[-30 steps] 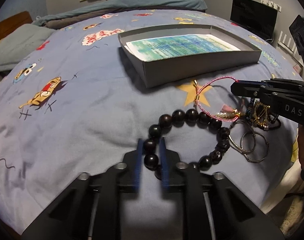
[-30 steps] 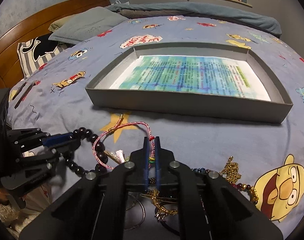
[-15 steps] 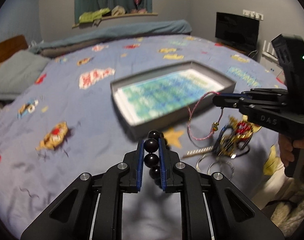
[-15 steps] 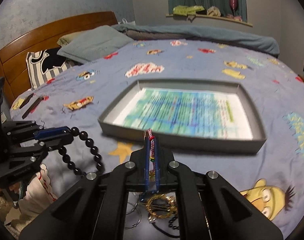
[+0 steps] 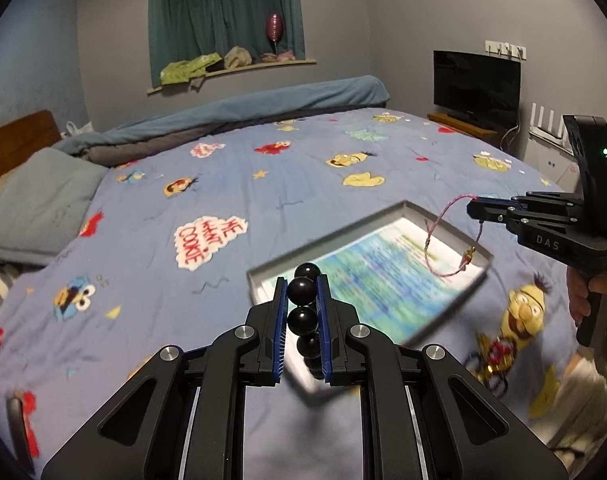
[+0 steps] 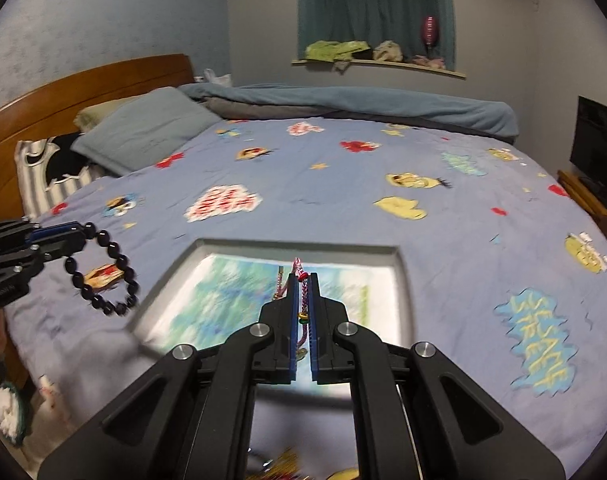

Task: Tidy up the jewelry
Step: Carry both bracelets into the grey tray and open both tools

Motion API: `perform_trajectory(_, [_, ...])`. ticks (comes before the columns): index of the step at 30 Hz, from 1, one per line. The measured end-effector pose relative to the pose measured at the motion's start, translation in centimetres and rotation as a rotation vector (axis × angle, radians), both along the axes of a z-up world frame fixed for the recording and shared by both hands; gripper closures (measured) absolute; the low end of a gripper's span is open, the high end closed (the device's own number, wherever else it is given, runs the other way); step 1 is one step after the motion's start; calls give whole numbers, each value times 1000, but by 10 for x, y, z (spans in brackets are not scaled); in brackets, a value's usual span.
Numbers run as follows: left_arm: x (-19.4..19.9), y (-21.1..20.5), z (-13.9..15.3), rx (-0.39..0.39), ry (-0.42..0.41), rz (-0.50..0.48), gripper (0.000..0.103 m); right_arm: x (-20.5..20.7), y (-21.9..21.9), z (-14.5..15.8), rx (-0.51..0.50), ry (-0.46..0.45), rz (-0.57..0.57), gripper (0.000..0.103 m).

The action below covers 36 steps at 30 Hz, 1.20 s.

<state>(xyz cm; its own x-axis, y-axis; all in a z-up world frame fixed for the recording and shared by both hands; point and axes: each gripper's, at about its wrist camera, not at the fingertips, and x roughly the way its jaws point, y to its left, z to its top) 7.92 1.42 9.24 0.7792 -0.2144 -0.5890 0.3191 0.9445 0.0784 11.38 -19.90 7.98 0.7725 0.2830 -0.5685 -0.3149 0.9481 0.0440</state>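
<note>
My left gripper (image 5: 301, 284) is shut on a dark bead bracelet (image 5: 302, 290); in the right wrist view the bracelet (image 6: 103, 268) hangs as a loop from that gripper (image 6: 79, 232), left of the tray. My right gripper (image 6: 302, 280) is shut on a pink cord bracelet (image 6: 301, 296); in the left wrist view the cord (image 5: 443, 240) dangles from it (image 5: 473, 206) above the grey tray (image 5: 335, 240). The tray (image 6: 299, 246) holds a blue-green printed sheet and lies on the bed below both grippers.
A pile of gold and beaded jewelry (image 5: 491, 364) lies on the blue cartoon bedspread, right of the tray's near end. A pillow (image 6: 143, 132) and wooden headboard (image 6: 83, 84) are at the far left. A TV (image 5: 475, 84) stands beyond the bed.
Both grippers have lifted their bracelets off the bedspread and carried them up and forward. They now hang over and beside the tray, and the jewelry pile is left behind.
</note>
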Motion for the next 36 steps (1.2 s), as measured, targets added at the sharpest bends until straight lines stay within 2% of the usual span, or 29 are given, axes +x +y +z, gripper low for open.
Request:
perform_trajectory(4, [36,-9,-5,17,26,9,88,35,-6,-7,-30,24,-41,99])
perform_trajectory(9, [76,-24,-19,31,63,11,88,77,-8,-22,-20,83,-77,99])
perform_trajectory(13, [108,-31,-31,-29,133,20,88,103,-8,-38,-7,131,-112,99])
perform_trajectory(15, [119,-36,-39,-1,141,30,88,114,-6,-46,-16,148,-132,99])
perform_trajectory(22, [135,-38,-71,84,196,83,88,127,-5,-71,-49,205,-166,99])
perform_trajectory(27, [141,-20,-81,69,228,125,88,132,-5,-81,-91,227,-169,99])
perform_trajectory(36, [145,-20,-99,109,272,132,88,135,-9,-93,-112,264,-181,99])
